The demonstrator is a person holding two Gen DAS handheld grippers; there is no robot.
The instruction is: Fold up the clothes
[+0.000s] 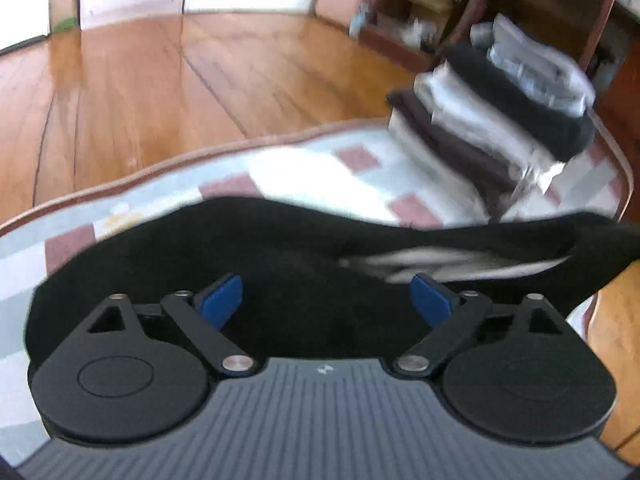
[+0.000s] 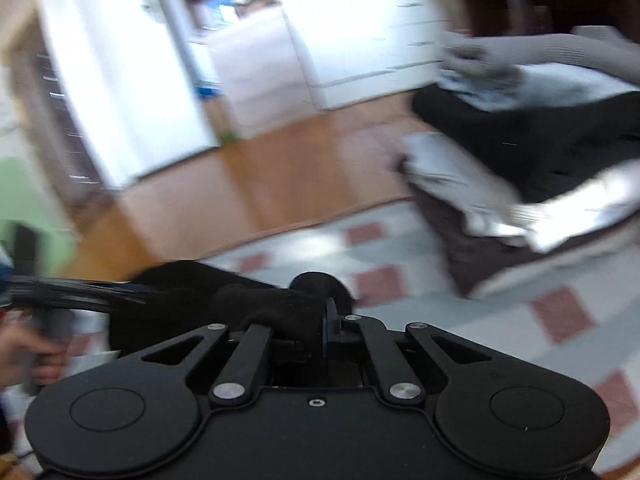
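A black garment (image 1: 280,248) lies bunched on the checked tablecloth (image 1: 304,168), with a pale printed patch at its right. My left gripper (image 1: 326,300) is open just above it, blue pads spread with black cloth between them. In the right wrist view my right gripper (image 2: 316,316) is shut on a bunched fold of the same black garment (image 2: 256,300). A stack of folded clothes (image 1: 492,108) in black, brown and white stands at the table's far right, and shows in the right wrist view (image 2: 520,152) too.
The round table's wooden rim (image 1: 160,164) curves behind the garment, with wooden floor (image 1: 160,80) beyond. A wooden chair and shelves (image 1: 540,4) stand behind the stack. A hand with the other gripper (image 2: 40,336) shows at the left of the right wrist view. Both views are motion-blurred.
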